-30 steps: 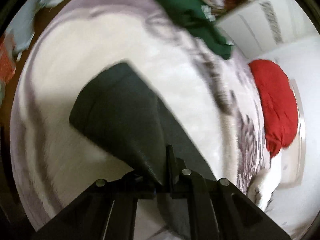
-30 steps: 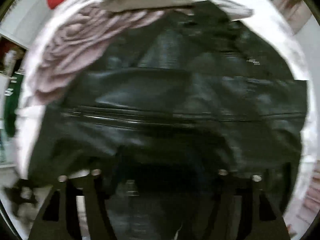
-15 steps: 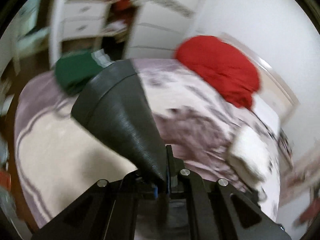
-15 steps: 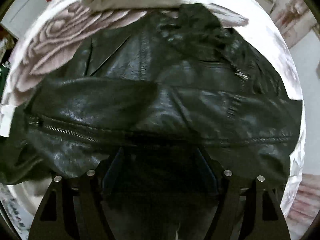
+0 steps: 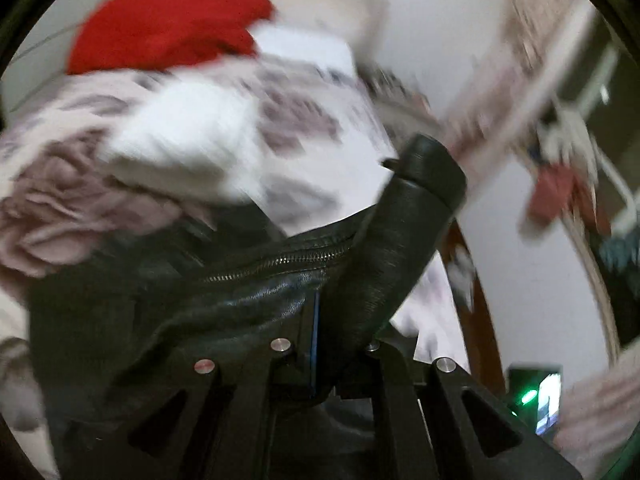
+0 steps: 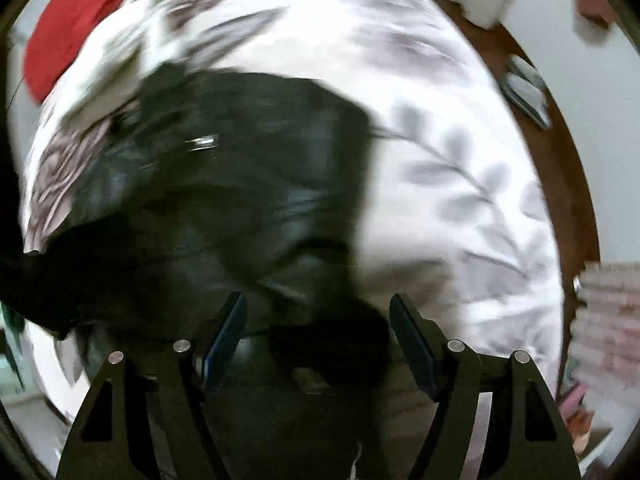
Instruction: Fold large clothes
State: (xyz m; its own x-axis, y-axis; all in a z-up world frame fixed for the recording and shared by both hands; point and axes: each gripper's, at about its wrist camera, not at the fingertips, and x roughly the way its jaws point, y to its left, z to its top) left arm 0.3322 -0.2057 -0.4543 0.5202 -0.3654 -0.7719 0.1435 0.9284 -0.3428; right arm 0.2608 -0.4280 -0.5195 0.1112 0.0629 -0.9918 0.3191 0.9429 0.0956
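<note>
A black leather jacket (image 6: pixel 240 184) lies on the flowered bedspread (image 6: pixel 460 184). My left gripper (image 5: pixel 316 344) is shut on the jacket's sleeve (image 5: pixel 396 248), which rises up and to the right to its cuff (image 5: pixel 432 160). The jacket's body with a zipper (image 5: pixel 276 264) lies just beyond it. My right gripper (image 6: pixel 318 336) is open, its jaws wide apart, right over the jacket's near edge with dark leather between and below the fingers. Both views are blurred by motion.
A red garment (image 5: pixel 168 20) lies at the head of the bed, with a folded white cloth (image 5: pixel 180 148) in front of it. The bed's brown wooden edge (image 6: pixel 560 152) runs along the right. A white wall and blurred furniture stand beyond.
My left gripper swung the held sleeve from over the bare bedspread across onto the jacket's body. My right gripper moved to the jacket's right side.
</note>
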